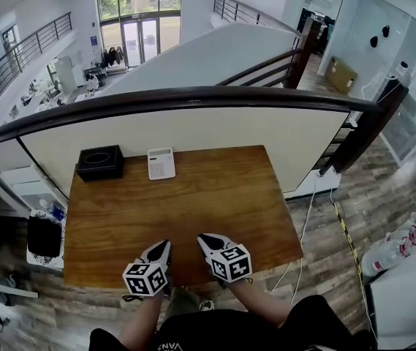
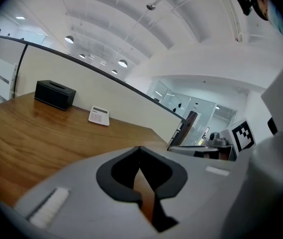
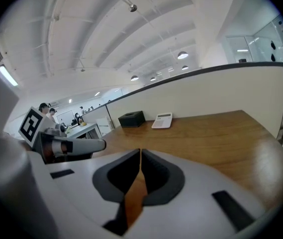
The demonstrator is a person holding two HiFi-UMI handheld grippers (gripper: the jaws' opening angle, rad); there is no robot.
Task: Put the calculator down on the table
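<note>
With the calculator (image 1: 161, 163) apparently lying flat at the far edge of the counter (image 1: 215, 203), the left claw (image 1: 167, 244) and right claw (image 1: 201, 238), both closed on nothing, needed only to avoid nudging it.

My head camera looks steeply down on the table (image 1: 193, 203) from well above its near edge. Cameras on my left gripper (image 1: 165, 246) and right gripper (image 1: 202, 238) sit low, close behind the jaws, facing the far edge. All three views share the calculator (image 1: 161, 163) and box (image 1: 99, 162) there.
</note>
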